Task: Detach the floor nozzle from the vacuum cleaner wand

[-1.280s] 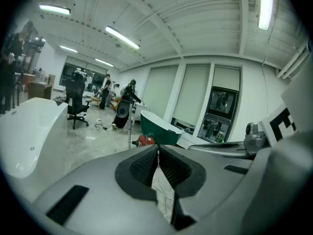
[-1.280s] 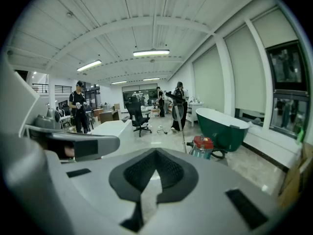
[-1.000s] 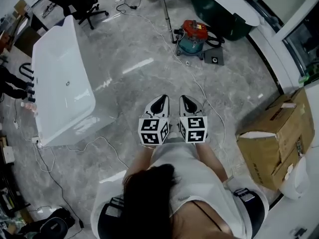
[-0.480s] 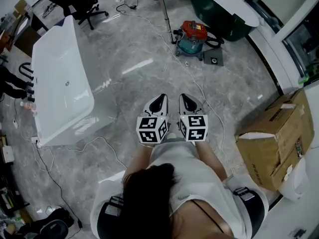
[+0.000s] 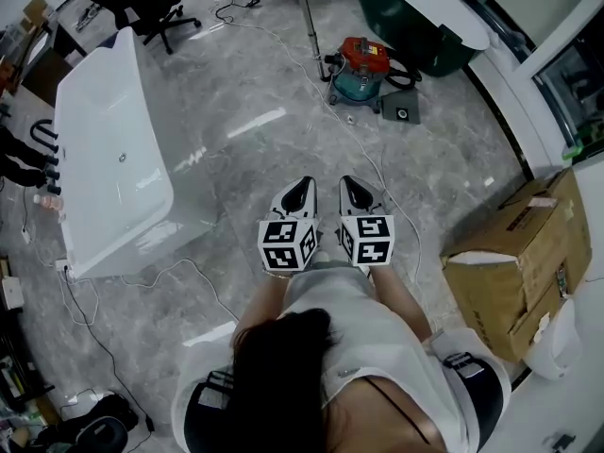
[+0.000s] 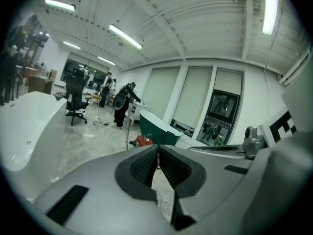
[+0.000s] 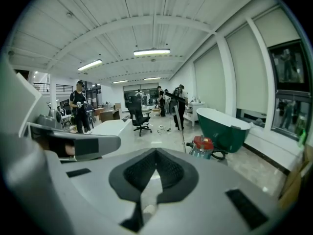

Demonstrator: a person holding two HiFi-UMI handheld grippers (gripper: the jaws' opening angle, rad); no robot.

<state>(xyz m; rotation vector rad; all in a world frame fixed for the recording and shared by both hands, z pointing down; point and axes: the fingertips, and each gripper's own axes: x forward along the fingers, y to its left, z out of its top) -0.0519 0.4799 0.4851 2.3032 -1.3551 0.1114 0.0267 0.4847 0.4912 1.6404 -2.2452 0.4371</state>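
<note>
I hold both grippers side by side just in front of the person's body, pointing out over the floor. The left gripper (image 5: pixel 301 188) has its black ribbed pads pressed together at the tips with nothing between them. The right gripper (image 5: pixel 352 188) is closed the same way and is empty too. Each gripper's own camera shows only bare floor past the meeting pads. The two marker cubes sit just beside each other.

The task's thing is far ahead of me. A canister vacuum cleaner (image 5: pixel 363 68) with a red lid and a teal drum stands on the grey marbled floor (image 5: pixel 283 149), well apart from both grippers. A thin grey metal wand (image 5: pixel 312 22) rises from the floor just left of the canister. A dark flat rectangular piece (image 5: pixel 401 110) lies on the floor just right of it. From here I cannot tell whether that piece is the floor nozzle.

A long white freestanding bathtub (image 5: pixel 113 159) stands to my left. A dark green bathtub with a white rim (image 5: pixel 415 22) stands beyond the vacuum. A brown cardboard box (image 5: pixel 519 253) sits to my right, and a black office chair (image 5: pixel 156 8) stands at the far left. A thin white cable (image 5: pixel 387 182) trails over the floor between the canister and the grippers.
</note>
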